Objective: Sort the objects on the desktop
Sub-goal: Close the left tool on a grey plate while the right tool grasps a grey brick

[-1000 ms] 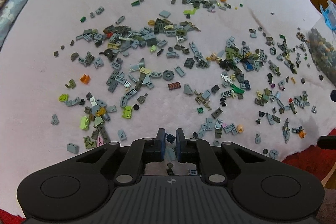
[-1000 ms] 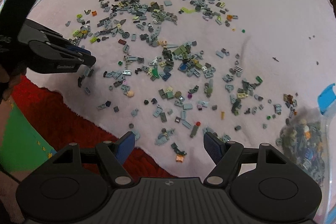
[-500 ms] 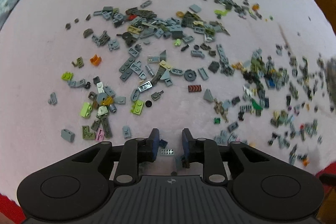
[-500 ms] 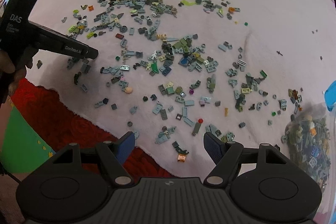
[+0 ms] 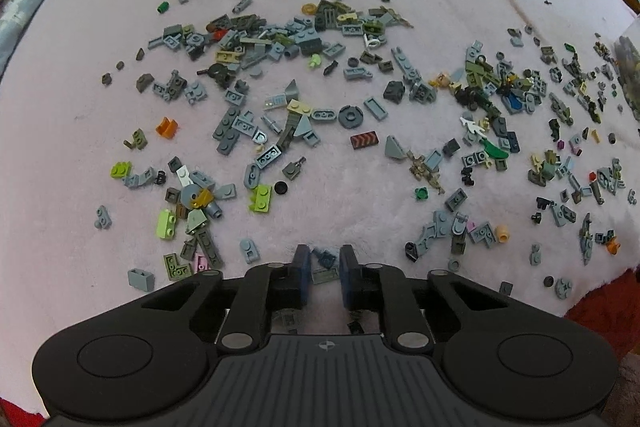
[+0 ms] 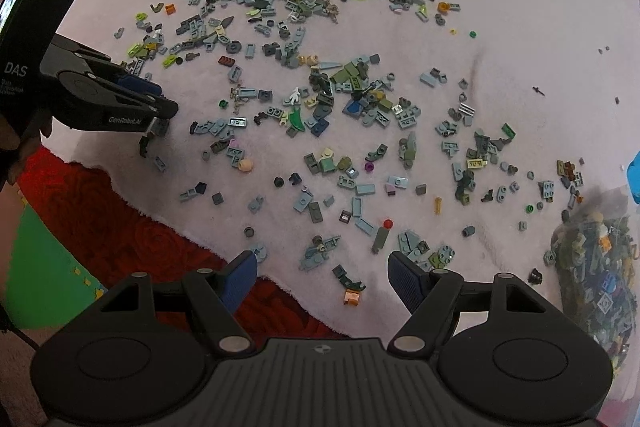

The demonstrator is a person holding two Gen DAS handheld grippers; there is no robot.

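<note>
Bricks crowd blanket; left tongs near its edge.

Between the left gripper fingers, 1 small dark-blue piece shows, too small to tell whether it is touched. Below them, the gripper body hides more pieces. Right of the right gripper fingers, the clear bag of pieces is cut off by the picture's edge.
</note>
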